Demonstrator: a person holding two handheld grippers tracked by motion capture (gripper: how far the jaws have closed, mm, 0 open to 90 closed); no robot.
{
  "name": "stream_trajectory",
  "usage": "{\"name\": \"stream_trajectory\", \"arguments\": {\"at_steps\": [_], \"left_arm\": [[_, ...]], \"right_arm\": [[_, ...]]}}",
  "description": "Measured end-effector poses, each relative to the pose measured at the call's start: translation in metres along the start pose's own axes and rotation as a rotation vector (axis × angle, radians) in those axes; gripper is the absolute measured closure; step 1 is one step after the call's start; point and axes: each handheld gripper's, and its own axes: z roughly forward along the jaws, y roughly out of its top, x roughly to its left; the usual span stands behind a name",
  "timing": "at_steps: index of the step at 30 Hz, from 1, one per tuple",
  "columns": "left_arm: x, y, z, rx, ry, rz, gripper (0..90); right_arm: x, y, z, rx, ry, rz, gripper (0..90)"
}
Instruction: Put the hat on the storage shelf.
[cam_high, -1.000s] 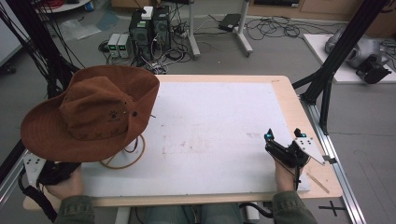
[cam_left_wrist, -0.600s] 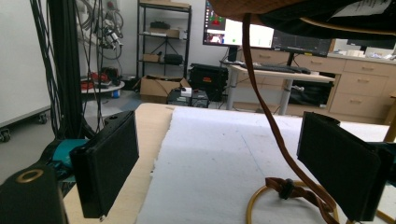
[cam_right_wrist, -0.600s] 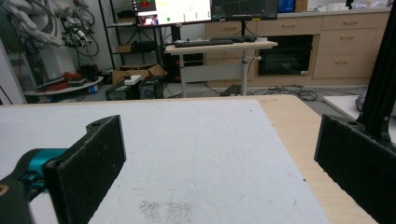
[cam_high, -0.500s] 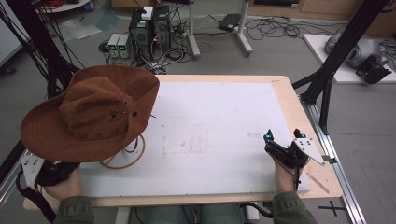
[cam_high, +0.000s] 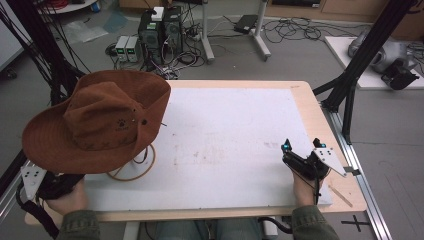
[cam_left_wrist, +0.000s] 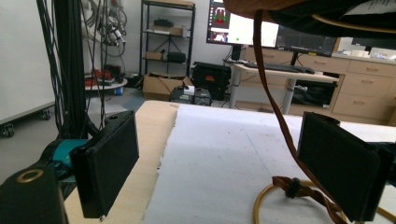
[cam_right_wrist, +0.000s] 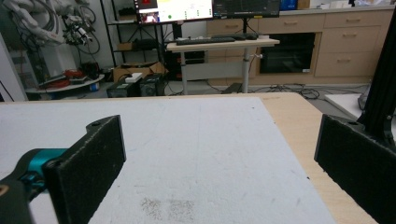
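Workshop worktop (cam_high: 300, 100) with a white foam mat, a brown hat and two hand-held claws.

Brown suede-like hat (cam_high: 100, 122), wide floppy brim and creased crown, hangs just above and ahead of the left claw (cam_left_wrist: 233, 175), whose flat black jaws stand spread; what bears the hat is hidden. Its braided leather chin cord (cam_left_wrist: 273, 107) drops between those jaws to a knot beside a thin tan ring (cam_high: 132, 172) lying on the mat. Right claw (cam_high: 304, 147) rests well apart at the mat's near right corner, jaws likewise spread, nothing between them. Risk, as judged: closing on the cord alone could drag the soft hat sideways, tipping it or tangling the cord with the ring.
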Motion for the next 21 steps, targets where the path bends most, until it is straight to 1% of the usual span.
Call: {"name": "stream_trajectory", "arguments": {"at_steps": [2,6,11,12,14,16,21], "left_arm": [[-0.0001,0.0001,0.0001,0.000,0.000,0.002,13.0],[-0.0012,0.0004,0.0001,-0.001,-0.003,0.003,13.0],[-0.0011,-0.0002,0.0006,0.003,-0.006,0.004,13.0],[-0.0010,-0.0003,0.0006,0.001,-0.009,0.002,13.0],[-0.0010,-0.0004,0.0009,0.000,-0.011,0.003,13.0],[-0.0011,-0.0007,0.0011,0.001,-0.012,0.002,13.0],[-0.0018,-0.0005,0.0010,-0.002,-0.013,0.003,13.0]], "right_arm": [[-0.0002,-0.0003,-0.0001,0.003,-0.004,0.001,1.5],[-0.0011,-0.0004,-0.0001,0.004,0.000,0.026,1.5],[-0.0018,-0.0007,0.0006,0.006,0.003,0.029,1.5],[-0.0022,-0.0009,0.0010,0.007,0.004,0.023,1.5],[-0.0017,-0.0013,0.0015,0.010,0.003,0.032,1.5],[-0.0025,-0.0023,0.0021,0.013,0.005,0.026,1.5],[-0.0031,-0.0022,0.0019,0.012,0.004,0.031,1.5]]}}
